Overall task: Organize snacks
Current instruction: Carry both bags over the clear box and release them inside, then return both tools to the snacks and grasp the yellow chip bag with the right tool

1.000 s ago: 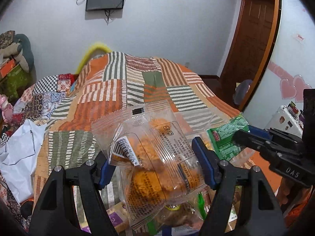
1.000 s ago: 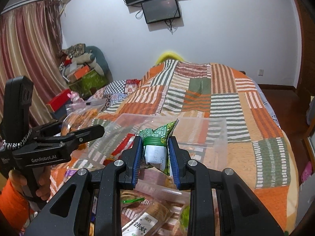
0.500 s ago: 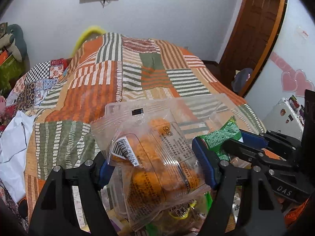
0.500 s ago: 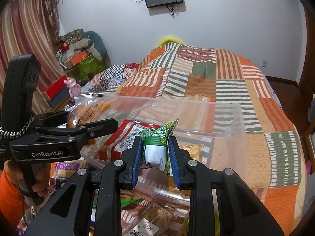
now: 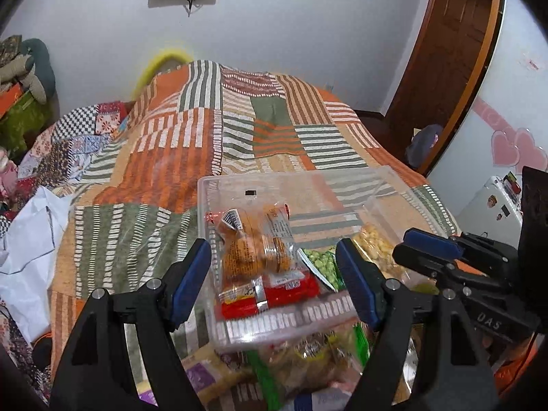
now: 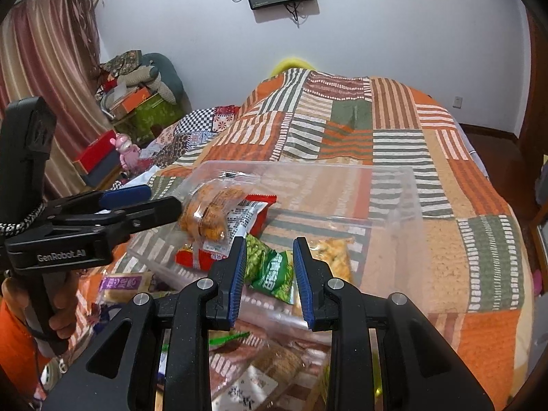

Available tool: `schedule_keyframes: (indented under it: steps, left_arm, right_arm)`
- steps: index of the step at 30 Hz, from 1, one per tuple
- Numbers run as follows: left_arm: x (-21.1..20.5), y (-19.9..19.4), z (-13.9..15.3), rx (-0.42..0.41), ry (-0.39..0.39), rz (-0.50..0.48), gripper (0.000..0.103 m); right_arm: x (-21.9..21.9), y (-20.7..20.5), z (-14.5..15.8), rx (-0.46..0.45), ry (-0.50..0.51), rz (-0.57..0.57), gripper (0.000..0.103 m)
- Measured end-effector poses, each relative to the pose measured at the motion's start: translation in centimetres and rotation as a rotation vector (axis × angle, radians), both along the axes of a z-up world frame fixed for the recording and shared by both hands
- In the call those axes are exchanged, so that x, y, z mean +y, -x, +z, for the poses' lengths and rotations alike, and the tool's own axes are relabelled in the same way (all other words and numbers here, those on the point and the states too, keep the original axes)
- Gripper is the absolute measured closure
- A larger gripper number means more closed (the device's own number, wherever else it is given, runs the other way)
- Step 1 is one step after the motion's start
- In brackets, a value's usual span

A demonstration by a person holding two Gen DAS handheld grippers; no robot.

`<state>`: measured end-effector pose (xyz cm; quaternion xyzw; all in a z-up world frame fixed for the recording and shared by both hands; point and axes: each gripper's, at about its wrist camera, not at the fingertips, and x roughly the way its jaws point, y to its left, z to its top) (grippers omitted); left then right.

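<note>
Room: bedroom, with a patchwork bedspread [image 6: 394,144] in orange, green and white stripes, and a screen on the wall behind it.
Bin: clear plastic container [image 5: 342,185] sits on the bed just ahead of both sets of fingers. Looks thin-walled and light, probably flexes if I squeeze the rim.
Left gripper [image 5: 274,274]: fingers spread wide apart, holding nothing; the orange cracker pack [image 5: 253,243] lies in the bin right between and just past the tips.
Right gripper [image 6: 270,269]: fingers apart too, with the green pea pack [image 6: 270,267] lying loose in the gap between them, resting in the bin. I can't see either pad pressing on it.
Other stuff in bin: red packets [image 5: 274,291] under the crackers, a yellowish snack bag [image 6: 334,257] beyond the right fingers.
Pile: more wrapped snacks [image 6: 253,370] heaped below the fingers, near side of the bin.
Handling: all soft film pouches, light and crinkly, slippery. Crackers would crush, so I'd pinch the sealed end flap, not the middle.
Watch out: film slides out of a shallow pinch.
</note>
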<state>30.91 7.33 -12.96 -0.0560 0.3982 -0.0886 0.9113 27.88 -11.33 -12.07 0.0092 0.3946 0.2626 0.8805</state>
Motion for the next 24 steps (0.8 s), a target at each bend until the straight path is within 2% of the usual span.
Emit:
schedule_keyframes:
  steps: [8,12,15,24]
  left_arm:
    - [-0.2,4.7,2.2,-0.052,-0.032,0.001,0.025]
    - [-0.5,7.3,3.1,-0.075,-0.066,0.009,0.021]
    - [-0.6,8.9,3.4,-0.071,-0.059,0.014,0.019]
    - [-1.2,12.5,2.5,-0.022,-0.025,0.037,0.014]
  right_arm:
    - [-1.5,2.6,2.2,-0.042,-0.003,-0.008,0.076]
    - [-2.3,4.1,3.0,-0.062,-0.005,-0.012,0.068]
    - [-3.0,5.5,3.4,-0.084,0.003,-0.021,0.061]
    - [-4.8,8.6,3.6,-0.105,0.031,-0.037,0.048]
